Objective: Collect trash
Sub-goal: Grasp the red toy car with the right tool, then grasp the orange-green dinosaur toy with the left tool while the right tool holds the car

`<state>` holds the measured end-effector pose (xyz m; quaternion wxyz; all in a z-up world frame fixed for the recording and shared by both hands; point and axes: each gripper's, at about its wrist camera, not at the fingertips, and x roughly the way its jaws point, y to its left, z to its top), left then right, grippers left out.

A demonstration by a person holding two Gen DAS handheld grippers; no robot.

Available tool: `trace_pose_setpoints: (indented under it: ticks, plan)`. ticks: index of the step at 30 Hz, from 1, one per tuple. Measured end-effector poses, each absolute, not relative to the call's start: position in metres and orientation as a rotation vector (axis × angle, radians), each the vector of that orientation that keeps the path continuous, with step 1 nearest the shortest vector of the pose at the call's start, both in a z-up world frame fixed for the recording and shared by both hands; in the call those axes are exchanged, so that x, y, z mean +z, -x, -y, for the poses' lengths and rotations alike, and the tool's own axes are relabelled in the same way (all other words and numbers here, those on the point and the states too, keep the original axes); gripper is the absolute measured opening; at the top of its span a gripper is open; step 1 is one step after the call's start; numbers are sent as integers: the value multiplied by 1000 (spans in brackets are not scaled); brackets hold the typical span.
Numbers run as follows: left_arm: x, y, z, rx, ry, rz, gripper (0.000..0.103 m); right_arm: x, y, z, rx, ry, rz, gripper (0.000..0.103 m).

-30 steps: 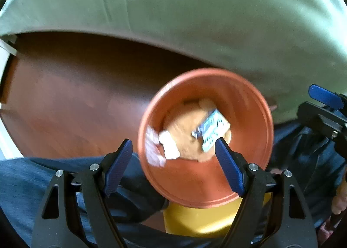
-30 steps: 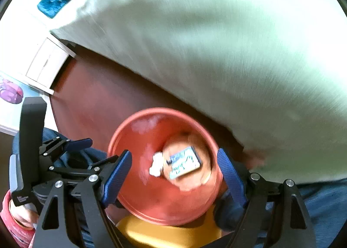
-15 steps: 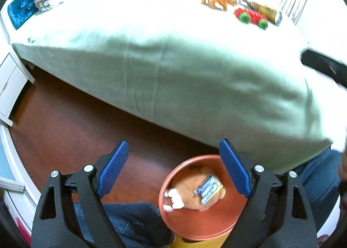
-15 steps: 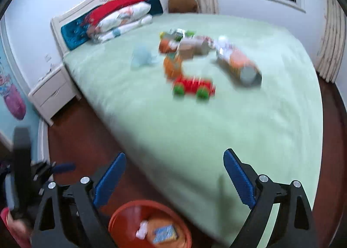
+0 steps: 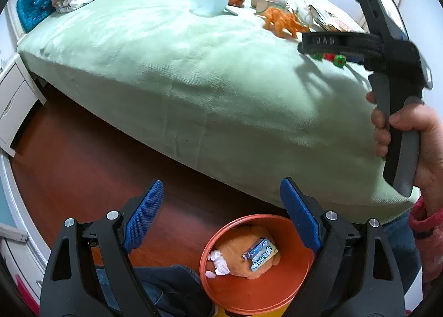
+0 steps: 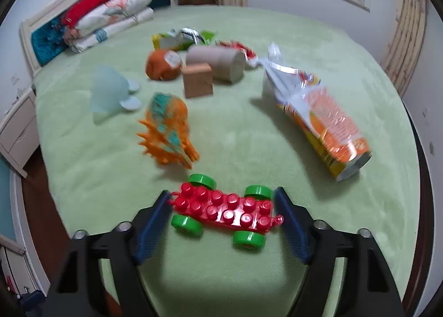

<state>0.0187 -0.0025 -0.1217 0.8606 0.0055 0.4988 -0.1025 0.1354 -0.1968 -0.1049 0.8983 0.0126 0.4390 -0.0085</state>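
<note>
Left gripper (image 5: 218, 217) hangs over the dark red wooden floor (image 5: 83, 161) at the near edge of the pale green blanket-covered bed (image 5: 166, 73), blue pads wide apart, nothing between them. Just below it: round orange plastic bin (image 5: 257, 292), holding a small blue-and-white carton (image 5: 260, 254), crumpled white paper (image 5: 218, 263) and some tan wad I can't identify. The bin sits near the bed's edge, with a blue-jeaned leg (image 5: 155, 283) beside it on the left. Floor strip runs open to the left as far as the white nightstand (image 5: 13, 101).

Right gripper (image 6: 223, 220) is over the bed's near part, jaws closing, straddling a red stud-top toy block car with green wheels (image 6: 224, 210). Pads look just off the car's ends; contact can't be confirmed. A hand (image 5: 409, 134) grips its handle.

Trash on the bed: long orange-and-white foil snack bag (image 6: 318, 114), lying flat on the right, crinkled, open silver end toward the near right. Green-yellow foil wrapper (image 6: 180, 38) and red-white wrapper (image 6: 241, 49) lie farther back, past a grey cardboard tube (image 6: 218, 63).

Non-trash between: orange spiky toy dinosaur (image 6: 169, 131), pale blue funnel-like thing (image 6: 110, 92), brown block (image 6: 198, 81), brown ball-like thing (image 6: 162, 64). Bare blanket on the near right, and on the far right beyond the bag.
</note>
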Motion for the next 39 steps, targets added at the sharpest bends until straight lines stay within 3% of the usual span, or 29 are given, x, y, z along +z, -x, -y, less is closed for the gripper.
trace_pose_setpoints:
  ticks: [18,28,37,39]
  plan:
    - [-104,-40,15,-228,-22,-995,84,-30,-32,244,63,-94,-705,72]
    - [-65,-128,67,-319,55,-844,84,-16,26,276,38,-122,-643,72]
    - [-89,-214,107,-281,108,-955,84,-26,40,281,48,-133,-658,72]
    - [-96,-225,109,-250,106,-989,68,-29,41,281,48,-134,-663,72]
